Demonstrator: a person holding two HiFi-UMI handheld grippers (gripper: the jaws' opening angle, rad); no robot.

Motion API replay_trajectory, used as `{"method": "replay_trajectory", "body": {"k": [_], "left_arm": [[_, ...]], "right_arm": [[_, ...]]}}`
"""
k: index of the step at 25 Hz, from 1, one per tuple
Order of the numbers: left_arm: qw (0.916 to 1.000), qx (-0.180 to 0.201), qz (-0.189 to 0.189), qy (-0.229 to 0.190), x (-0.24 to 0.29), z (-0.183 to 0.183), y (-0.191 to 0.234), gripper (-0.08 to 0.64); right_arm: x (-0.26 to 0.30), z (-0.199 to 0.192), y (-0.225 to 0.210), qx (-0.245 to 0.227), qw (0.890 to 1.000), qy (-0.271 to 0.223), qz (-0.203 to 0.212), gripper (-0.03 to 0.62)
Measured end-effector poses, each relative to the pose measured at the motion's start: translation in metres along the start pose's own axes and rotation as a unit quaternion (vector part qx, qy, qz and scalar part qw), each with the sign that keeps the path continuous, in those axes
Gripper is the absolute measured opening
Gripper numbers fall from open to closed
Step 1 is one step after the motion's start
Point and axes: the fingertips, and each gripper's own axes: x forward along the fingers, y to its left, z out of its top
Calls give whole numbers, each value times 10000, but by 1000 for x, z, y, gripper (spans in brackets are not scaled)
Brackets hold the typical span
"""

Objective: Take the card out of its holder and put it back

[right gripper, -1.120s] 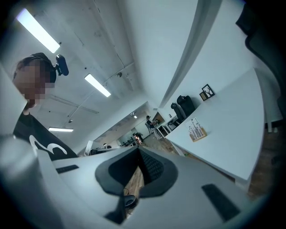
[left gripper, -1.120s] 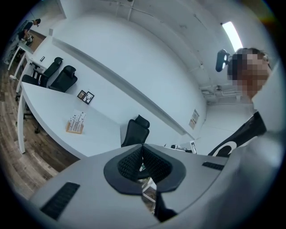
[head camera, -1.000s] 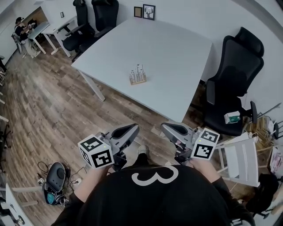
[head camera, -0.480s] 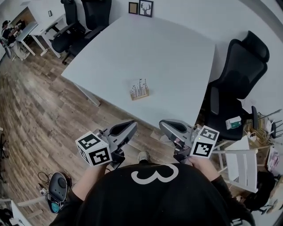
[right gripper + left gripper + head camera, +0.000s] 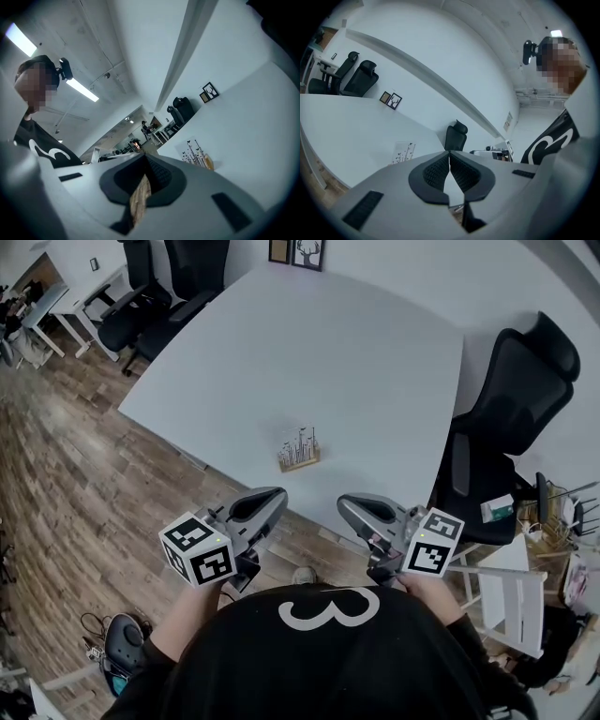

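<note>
A white card printed with thin dark stems (image 5: 299, 444) stands upright in a small wooden holder (image 5: 300, 463) near the front edge of the white table (image 5: 356, 352). Both grippers are held close to the person's body, short of that edge. My left gripper (image 5: 273, 494) is shut with nothing in it, below and left of the holder. My right gripper (image 5: 345, 505) is shut and empty too, below and right of it. In the left gripper view the card (image 5: 404, 153) shows left of the closed tips (image 5: 449, 153). The right gripper view has the card (image 5: 196, 153) to the right of its tips (image 5: 144, 155).
A black office chair (image 5: 506, 399) stands at the table's right side, with a white slatted chair (image 5: 506, 592) nearer the person. Two black chairs (image 5: 173, 282) and framed pictures (image 5: 298, 251) are at the far end. A dark device with cables (image 5: 122, 643) lies on the wooden floor at lower left.
The table and the card holder have come nearer and lower in the head view as the person steps forward. Both grippers stay shut in front of the body.
</note>
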Motion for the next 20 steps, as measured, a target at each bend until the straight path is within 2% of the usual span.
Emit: {"method": "replay_trajectory", "body": {"k": [8,12,20], "left_arm": [[9996,75,185,192,12,5,47,15],[9985,303,231,385,19,2,68,18],[9957,519,274,718,40,0,108,95]], "right_arm": [[14,7,-21,80,9999,23,-97,6],[16,6,-26,124,9998,61,-153,6],[10,5,-39,216,9993,39,-308,6]]}}
